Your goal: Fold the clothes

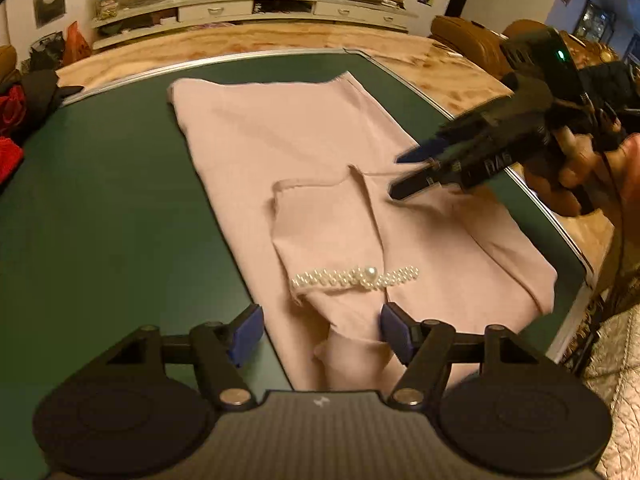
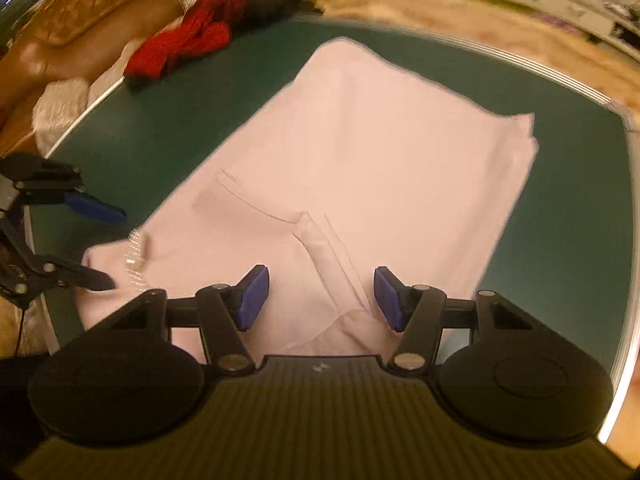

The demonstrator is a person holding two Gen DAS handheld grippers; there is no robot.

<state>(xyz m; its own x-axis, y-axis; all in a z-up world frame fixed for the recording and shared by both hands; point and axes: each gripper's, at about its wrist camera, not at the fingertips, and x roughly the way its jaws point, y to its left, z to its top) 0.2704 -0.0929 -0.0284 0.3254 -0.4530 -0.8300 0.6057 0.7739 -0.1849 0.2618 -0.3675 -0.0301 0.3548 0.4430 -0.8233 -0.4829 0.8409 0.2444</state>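
Left wrist view. Pink garment [image 1: 304,168] lies flat on the green table [image 1: 100,220], long axis running from 6 o'clock, under the camera, up toward 11 o'clock at the far hem. A folded-in flap carrying a pearl trim [image 1: 356,276] sits at the near end. Left gripper [image 1: 320,330] has its jaws spread wide; the blue pads [image 1: 394,330] straddle the near edge of the cloth, nothing pinched between them (a raised fold of fabric stands in the gap, but whether it touches the right pad cannot be told). Right gripper [image 1: 400,176] comes in from 3 o'clock, fingers parted, tips hovering over the cloth beside the flap's corner; contact cannot be confirmed, motion blur.

Right wrist view. The same garment [image 2: 380,152] stretches from 6 o'clock out to 1 o'clock. Right gripper [image 2: 316,296] is wide open and empty, a seam ridge running between its pads. Left gripper [image 2: 108,248] shows at 9 o'clock, also open, flanking the pearl trim [image 2: 136,256]. Red clothing [image 2: 180,48] lies well apart at 11 o'clock.

Judgement: both tools sit at the near short end, the left nearer the pearl corner, the right nearer the seam. A lengthwise fold would likely carry this end toward the far hem.
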